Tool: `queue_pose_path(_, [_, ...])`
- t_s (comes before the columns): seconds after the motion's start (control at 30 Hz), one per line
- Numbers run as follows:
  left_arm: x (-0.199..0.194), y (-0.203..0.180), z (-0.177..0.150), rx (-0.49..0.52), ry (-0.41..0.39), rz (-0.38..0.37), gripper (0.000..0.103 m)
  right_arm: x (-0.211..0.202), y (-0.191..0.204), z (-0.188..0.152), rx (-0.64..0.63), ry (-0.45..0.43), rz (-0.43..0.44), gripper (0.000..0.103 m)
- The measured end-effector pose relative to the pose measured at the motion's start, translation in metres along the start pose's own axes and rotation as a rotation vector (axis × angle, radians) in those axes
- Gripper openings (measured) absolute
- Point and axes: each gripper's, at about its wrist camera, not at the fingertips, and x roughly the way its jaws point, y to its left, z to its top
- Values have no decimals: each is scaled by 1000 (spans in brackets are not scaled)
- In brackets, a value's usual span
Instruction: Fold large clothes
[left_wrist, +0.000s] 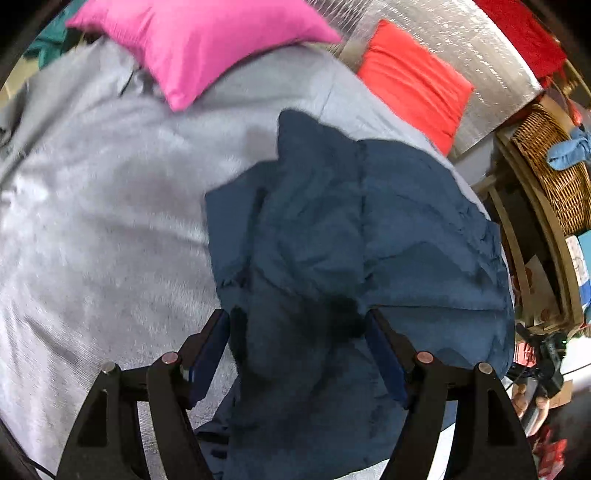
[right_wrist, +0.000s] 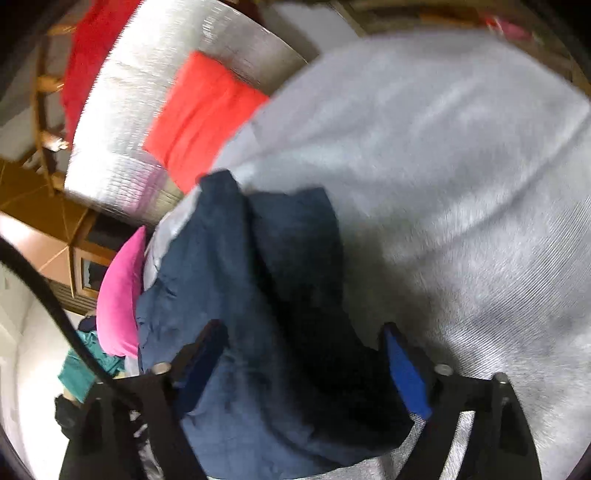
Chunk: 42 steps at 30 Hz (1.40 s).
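A large dark blue garment (left_wrist: 351, 229) lies crumpled on a grey bedspread (left_wrist: 96, 221). My left gripper (left_wrist: 297, 321) is open, its blue-padded fingers (left_wrist: 207, 354) standing wide on either side of a bunched fold of the garment. In the right wrist view the same garment (right_wrist: 229, 266) lies on the bedspread (right_wrist: 461, 166). My right gripper (right_wrist: 301, 336) is open too, with garment cloth between its blue-padded fingers (right_wrist: 406, 373). Neither gripper's pads press the cloth. Both views are blurred by motion.
A pink pillow (left_wrist: 199, 40) and a red pillow (left_wrist: 417, 81) lie at the head of the bed against a silver padded headboard (left_wrist: 461, 44). A wicker basket (left_wrist: 554, 166) stands on a shelf at the right. Teal cloth (right_wrist: 77, 369) lies beside the bed.
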Motion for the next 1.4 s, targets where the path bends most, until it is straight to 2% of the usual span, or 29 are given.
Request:
queue_pose_path(0.13, [9, 10, -2, -40, 30, -17, 79, 11, -7, 2, 8, 19, 10, 82])
queue_pose_path(0.2, [16, 13, -3, -59, 60, -40, 81, 21, -12, 0, 37, 56, 70, 82])
queue_pose_path(0.27, [24, 18, -5, -97, 95, -87, 82, 22, -7, -2, 7, 50, 74, 83])
queue_pose_path(0.37, [30, 25, -7, -160, 127, -165, 82, 22, 1, -10, 29, 86, 172, 82])
queue_pose_path(0.4, [31, 26, -8, -174, 132, -184, 82, 21, 6, -13, 17, 86, 180, 82])
queue_pose_path(0.5, [32, 28, -10, -198, 125, -221, 82, 29, 18, -23, -49, 85, 113, 82])
queue_pose_path(0.57, [36, 26, -12, -204, 127, -231, 82, 34, 12, -22, -38, 70, 123, 82])
queue_pose_path(0.63, [36, 26, -12, -211, 119, -232, 82, 33, 11, -21, -18, 70, 124, 80])
queue_pose_path(0.73, [34, 18, -13, -201, 96, -220, 70, 25, 11, -25, -11, 67, 113, 71])
queue_pose_path(0.8, [33, 15, -10, -199, 80, -223, 57, 26, 19, -28, -20, 72, 95, 65])
queue_pose_path(0.97, [23, -1, -10, -154, 36, -183, 43, 23, 23, -29, -23, 81, 95, 58])
queue_pose_path(1.03, [22, -7, -2, -129, 27, -150, 41, 21, 23, -31, -18, 88, 104, 56])
queue_pose_path(1.2, [14, -30, -12, -56, 34, -103, 41, 15, 23, -37, -22, 124, 88, 55])
queue_pose_path(1.4, [9, -29, -29, 0, 102, -122, 41, -11, 21, -48, -73, 211, 37, 54])
